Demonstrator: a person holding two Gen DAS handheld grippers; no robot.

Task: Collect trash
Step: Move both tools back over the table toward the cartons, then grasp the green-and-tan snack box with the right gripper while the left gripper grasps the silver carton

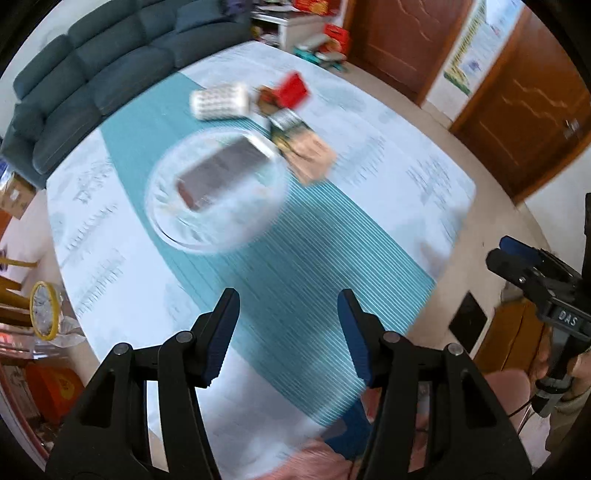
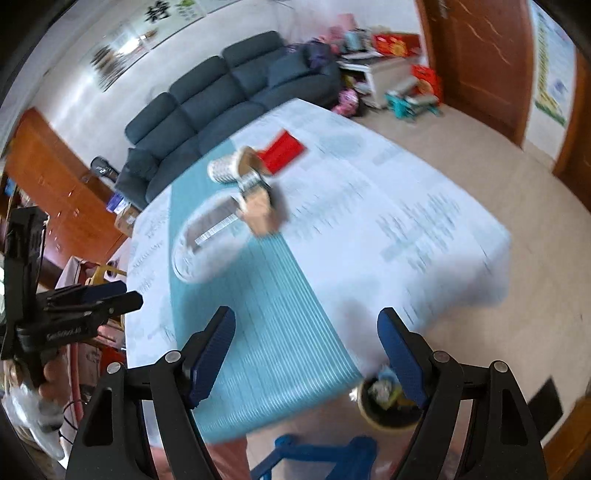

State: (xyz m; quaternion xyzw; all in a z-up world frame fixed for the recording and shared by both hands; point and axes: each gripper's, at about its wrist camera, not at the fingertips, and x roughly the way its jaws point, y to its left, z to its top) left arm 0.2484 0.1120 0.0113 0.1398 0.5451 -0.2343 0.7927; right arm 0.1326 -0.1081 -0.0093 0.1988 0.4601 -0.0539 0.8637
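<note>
While wrappers (image 1: 295, 122) lie beside clear bowl (image 1: 216, 192), left gripper (image 1: 288, 332) and right gripper (image 2: 306, 354) gape empty; collection barely begun.

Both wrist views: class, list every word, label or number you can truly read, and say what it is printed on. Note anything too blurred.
"DAS" – on the right hand-held gripper, seen from the left wrist.
Lettering on the left hand-held gripper: too blurred to read.
Large black character on the wall scroll: too blurred to be sure.
Print on the tablecloth, white cup and red packet: motion-blurred, unreadable.
</note>
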